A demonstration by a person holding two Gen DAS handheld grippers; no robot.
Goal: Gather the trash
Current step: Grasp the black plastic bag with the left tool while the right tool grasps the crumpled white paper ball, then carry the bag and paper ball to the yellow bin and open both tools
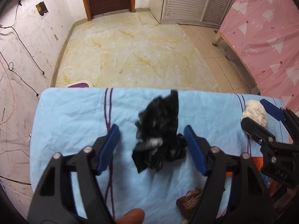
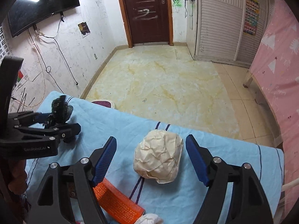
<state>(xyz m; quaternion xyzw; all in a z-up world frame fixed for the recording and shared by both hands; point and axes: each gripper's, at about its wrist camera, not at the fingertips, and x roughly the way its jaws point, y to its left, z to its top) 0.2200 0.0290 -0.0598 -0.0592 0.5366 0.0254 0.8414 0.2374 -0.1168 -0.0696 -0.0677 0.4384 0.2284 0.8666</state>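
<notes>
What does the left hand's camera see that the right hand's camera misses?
Only the left view shows a brown wrapper near its bottom edge. Only the right view shows the wall TV, an orange mesh piece and a white tissue. Both show the blue cloth, the black crumpled bag and the cream paper ball, each between open fingers.

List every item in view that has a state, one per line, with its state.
left claw: open, fingers either side of the black bag, not closed on it
right claw: open, straddling the paper ball
black bag: crumpled, lying on the blue sheet
paper ball: crumpled, resting on the sheet, ungripped
blue sheet: spread, wrinkled
door: closed
TV: off
</notes>
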